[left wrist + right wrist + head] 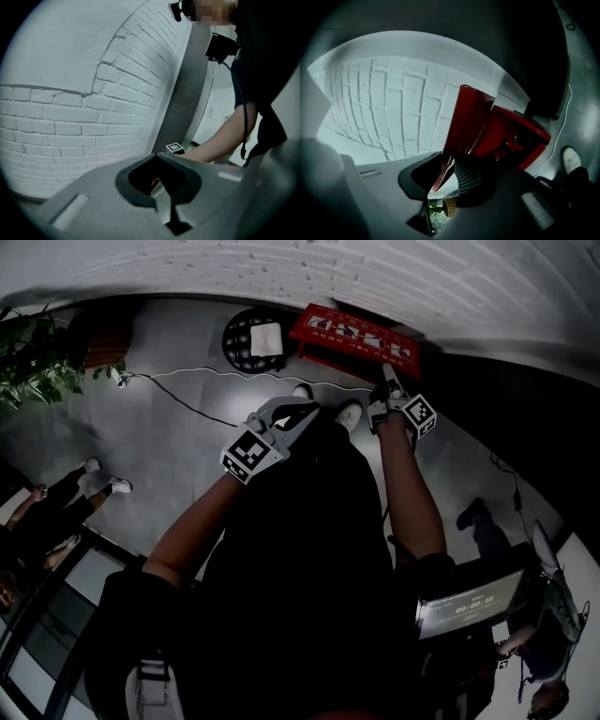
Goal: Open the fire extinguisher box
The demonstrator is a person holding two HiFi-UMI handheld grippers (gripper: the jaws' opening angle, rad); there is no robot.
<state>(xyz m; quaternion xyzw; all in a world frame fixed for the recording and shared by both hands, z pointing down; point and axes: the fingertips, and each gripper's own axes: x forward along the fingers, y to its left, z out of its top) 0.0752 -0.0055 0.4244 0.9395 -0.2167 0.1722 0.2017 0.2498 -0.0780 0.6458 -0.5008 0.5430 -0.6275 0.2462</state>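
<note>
The red fire extinguisher box stands on the floor against the white brick wall. In the right gripper view its lid is tilted up from the box body, and red fittings show inside. My right gripper is at the box's right end. In its own view the right gripper is shut on the lid's lower edge, which sits between the dark jaw and the ribbed pad. My left gripper hangs in the air in front of the box, apart from it. In its own view the left gripper holds nothing and looks shut.
A round black bin with white paper in it stands left of the box. A white cable runs across the grey floor. A plant is far left, seated people's legs lower left, a lit screen lower right.
</note>
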